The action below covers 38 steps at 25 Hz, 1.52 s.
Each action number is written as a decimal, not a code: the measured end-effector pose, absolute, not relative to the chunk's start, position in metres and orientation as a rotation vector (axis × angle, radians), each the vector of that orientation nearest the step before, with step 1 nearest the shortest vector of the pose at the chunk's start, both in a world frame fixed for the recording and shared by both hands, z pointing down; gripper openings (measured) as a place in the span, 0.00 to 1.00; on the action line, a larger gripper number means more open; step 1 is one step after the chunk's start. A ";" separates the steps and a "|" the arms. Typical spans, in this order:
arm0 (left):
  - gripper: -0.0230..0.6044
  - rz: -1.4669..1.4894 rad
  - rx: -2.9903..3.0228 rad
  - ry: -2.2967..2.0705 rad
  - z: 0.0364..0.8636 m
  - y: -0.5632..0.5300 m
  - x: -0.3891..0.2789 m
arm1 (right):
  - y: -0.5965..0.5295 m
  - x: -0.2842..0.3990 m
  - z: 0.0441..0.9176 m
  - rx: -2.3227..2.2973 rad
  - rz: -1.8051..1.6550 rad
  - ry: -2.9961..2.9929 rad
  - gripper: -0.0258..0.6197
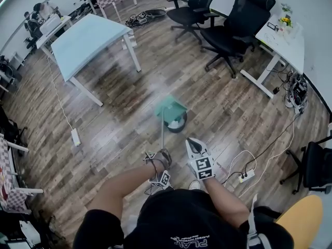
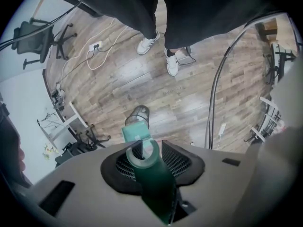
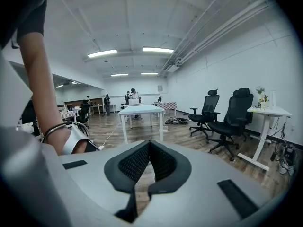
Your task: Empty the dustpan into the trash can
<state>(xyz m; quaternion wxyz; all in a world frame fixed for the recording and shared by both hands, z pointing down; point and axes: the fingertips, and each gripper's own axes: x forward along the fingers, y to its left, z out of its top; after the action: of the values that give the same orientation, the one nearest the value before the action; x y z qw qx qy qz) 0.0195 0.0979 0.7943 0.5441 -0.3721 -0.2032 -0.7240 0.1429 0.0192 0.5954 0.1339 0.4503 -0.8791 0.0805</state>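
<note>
1. Dustpan (image 1: 171,107): teal, tipped over the trash can (image 1: 178,124) and covering the far part of its mouth. Cannot tell whether it touches the rim.
2. Trash can: round, dark wire mesh, upright on the wood floor (image 1: 124,87) in front of the person, well apart from the furniture.
3. Handle (image 1: 162,136): long and thin, running from the pan back up to the left tool (image 1: 162,157). Ends in a thicker teal grip with an open ring at the tip.
4. Left tool: pinching the teal grip of the handle, a black ribbed pad on each side, the ring end just past the tips. Aimed steeply down, with the pan and the can straight ahead below.
5. Right tool (image 1: 195,144): just beside the left one, on its right. Pressed together at the tips, nothing between the pads. Clear of handle and pan, aimed out across the room.
6. Around: pale blue table (image 1: 88,38) at the far left, two black office chairs (image 1: 228,25) at the far right, white power strip (image 1: 247,176) with cords on the floor near the right arm.
</note>
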 end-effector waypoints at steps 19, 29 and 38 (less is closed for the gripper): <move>0.18 -1.732 -1.877 0.342 0.721 0.042 0.059 | 0.011 0.160 0.601 1.338 0.230 -2.505 0.08; 0.16 -1.573 -2.303 1.037 0.679 -0.006 0.005 | 0.010 0.157 0.605 1.348 0.237 -2.491 0.08; 0.16 -1.279 -2.657 1.613 0.676 -0.014 -0.045 | 0.008 0.139 0.609 1.323 0.227 -2.496 0.08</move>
<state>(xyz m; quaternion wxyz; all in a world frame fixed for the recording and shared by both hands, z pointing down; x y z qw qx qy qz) -0.0446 -0.0136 0.6755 -0.1095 -0.7859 0.4769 -0.3781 0.1391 0.0075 0.6091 0.1531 0.4612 -0.8704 0.0792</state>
